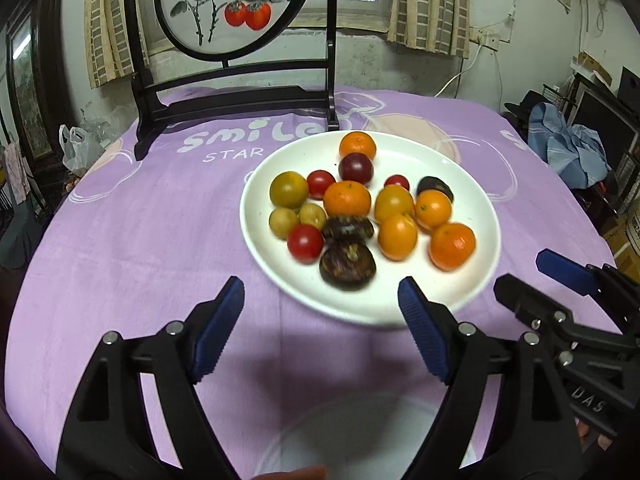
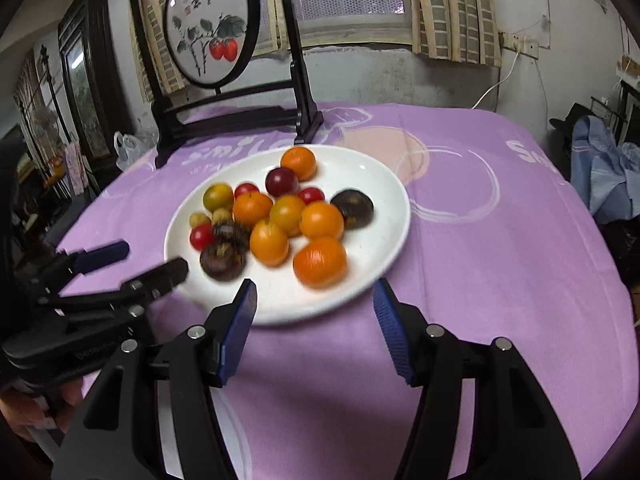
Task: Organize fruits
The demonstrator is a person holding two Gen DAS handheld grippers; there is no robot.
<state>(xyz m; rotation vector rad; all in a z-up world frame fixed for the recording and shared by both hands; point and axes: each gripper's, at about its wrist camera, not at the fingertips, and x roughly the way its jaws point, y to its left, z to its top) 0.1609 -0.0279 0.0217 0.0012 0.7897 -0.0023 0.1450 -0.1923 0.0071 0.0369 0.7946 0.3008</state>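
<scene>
Both grippers hung side by side over the near edge of the table (image 1: 140,220), which was draped in a purple cloth, and neither had anything in it. The left gripper (image 1: 320,320) had its blue pads (image 1: 218,326) spread wide with only cloth between them. The right gripper (image 2: 316,326) was parted too, its pads (image 2: 240,334) straddling the near rim of the white plate (image 2: 372,184) without touching fruit.

The plate sat near the middle of the table, just in front of the black stand (image 1: 236,96) at the far edge that carried a round painted screen (image 1: 232,0). All the fruit was heaped on it: oranges (image 1: 452,246) toward the plate's right and centre, red cherry tomatoes (image 1: 305,244) and small yellow-green fruits (image 1: 283,222) on its left side, dark purple-brown fruits (image 1: 347,266) at its near edge, and a plum-coloured one (image 1: 355,169) toward the back.

A second pale dish (image 1: 360,436), blurred, sat at the table's near edge below the left gripper.
</scene>
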